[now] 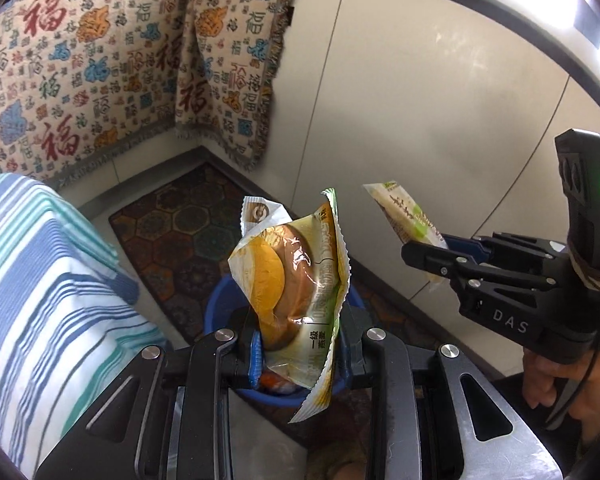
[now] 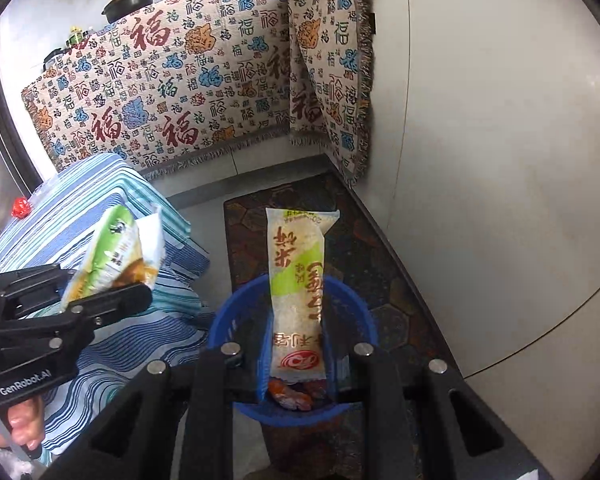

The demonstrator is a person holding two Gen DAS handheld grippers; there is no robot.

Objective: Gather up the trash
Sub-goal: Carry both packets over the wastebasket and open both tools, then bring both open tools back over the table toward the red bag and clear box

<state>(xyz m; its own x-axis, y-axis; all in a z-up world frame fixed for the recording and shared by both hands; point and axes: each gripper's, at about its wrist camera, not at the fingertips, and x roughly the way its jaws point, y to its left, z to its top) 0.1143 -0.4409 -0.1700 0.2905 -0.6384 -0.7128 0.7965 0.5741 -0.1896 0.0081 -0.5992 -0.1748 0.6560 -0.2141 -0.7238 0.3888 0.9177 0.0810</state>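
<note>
Black left gripper [image 1: 300, 340] with silver screws; right gripper [image 1: 424, 248] marked DAS.

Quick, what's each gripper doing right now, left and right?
Left gripper: closed on the yellow-green snack wrapper.
Right gripper: closed on the long white rice cracker packet.

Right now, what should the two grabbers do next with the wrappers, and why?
Probably open and let go. The left gripper pinches a yellow-green wrapper and the right gripper pinches a long white wrapper, both above the blue bin, which already holds trash.
</note>
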